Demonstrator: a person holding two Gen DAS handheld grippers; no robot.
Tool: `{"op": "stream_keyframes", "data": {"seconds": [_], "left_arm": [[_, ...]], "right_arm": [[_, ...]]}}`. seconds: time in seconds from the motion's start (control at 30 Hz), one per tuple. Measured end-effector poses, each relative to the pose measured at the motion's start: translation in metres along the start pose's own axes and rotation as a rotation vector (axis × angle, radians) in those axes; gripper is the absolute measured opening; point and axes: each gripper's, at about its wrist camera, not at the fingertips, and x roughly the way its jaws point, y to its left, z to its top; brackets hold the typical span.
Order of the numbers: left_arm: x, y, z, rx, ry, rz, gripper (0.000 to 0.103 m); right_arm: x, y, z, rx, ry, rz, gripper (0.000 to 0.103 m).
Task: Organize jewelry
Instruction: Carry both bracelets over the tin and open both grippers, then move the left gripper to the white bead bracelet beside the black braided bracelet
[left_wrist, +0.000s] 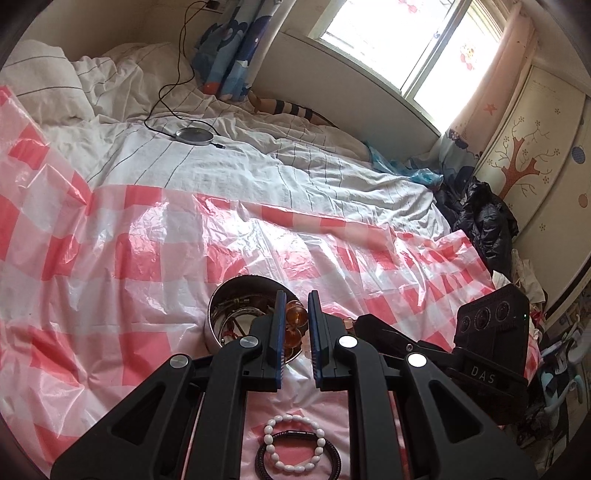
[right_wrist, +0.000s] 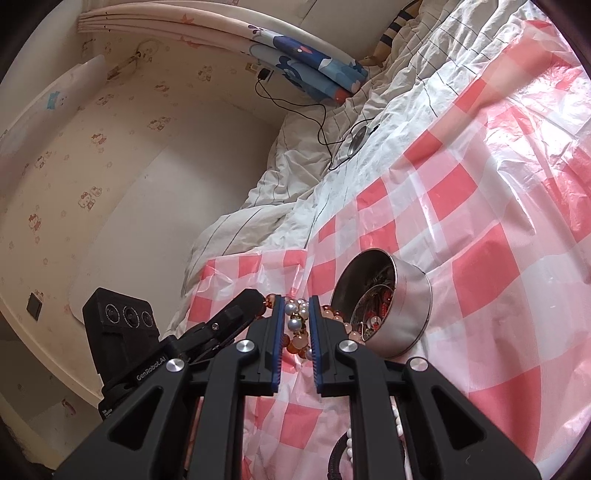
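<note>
A round metal tin lies tipped on the pink checked plastic sheet, with several bracelets inside. My left gripper is shut on an amber bead bracelet just right of the tin's mouth. My right gripper is shut on a pearl bead strand, tangled with pink and amber beads that spill from the tin. The two grippers meet tip to tip: the right gripper comes in from the right, the left gripper from the left. A white bead bracelet and a black braided bracelet lie under my left gripper.
The checked sheet covers a bed with a rumpled white quilt. A round charger puck with a black cable lies on the quilt. A black bag and a wardrobe stand at the right; a wall is at the left.
</note>
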Motion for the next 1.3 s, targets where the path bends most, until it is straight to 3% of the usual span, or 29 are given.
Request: {"op": "stream_keyframes", "data": {"seconds": [0.23, 0.3, 0.4, 0.43, 0.6, 0.9, 1.1, 1.2, 1.3], "left_arm": [[0.029, 0.017, -0.001, -0.066, 0.097, 0.015, 0.012], [0.033, 0.023, -0.003, -0.086, 0.115, 0.026, 0.019], [0.03, 0.031, -0.002, -0.125, 0.096, 0.027, 0.03], [0.029, 0.032, -0.002, -0.13, 0.092, 0.028, 0.031], [0.028, 0.036, -0.002, -0.129, 0.097, 0.047, 0.033], [0.019, 0.016, -0.006, 0.016, 0.09, 0.133, 0.041], [0.018, 0.016, -0.017, 0.088, 0.164, 0.135, 0.043], [0.011, 0.03, -0.023, 0.052, 0.189, 0.131, 0.043], [-0.002, 0.056, -0.023, -0.033, 0.177, 0.149, 0.048]], "right_arm": [[0.02, 0.002, 0.01, -0.034, 0.005, -0.011, 0.014], [0.029, -0.001, 0.013, -0.034, 0.016, -0.025, 0.015], [0.039, -0.01, 0.015, -0.008, 0.031, -0.046, 0.026], [0.04, -0.012, 0.015, 0.0, 0.03, -0.05, 0.032], [0.032, -0.013, 0.017, 0.014, -0.004, -0.044, 0.041], [0.024, -0.026, 0.018, 0.07, -0.01, -0.083, 0.051], [0.012, -0.032, 0.009, 0.11, -0.007, -0.123, 0.065], [0.006, -0.029, 0.004, 0.094, 0.005, -0.169, 0.065], [0.015, -0.007, 0.001, -0.053, 0.046, -0.287, 0.066]]}}
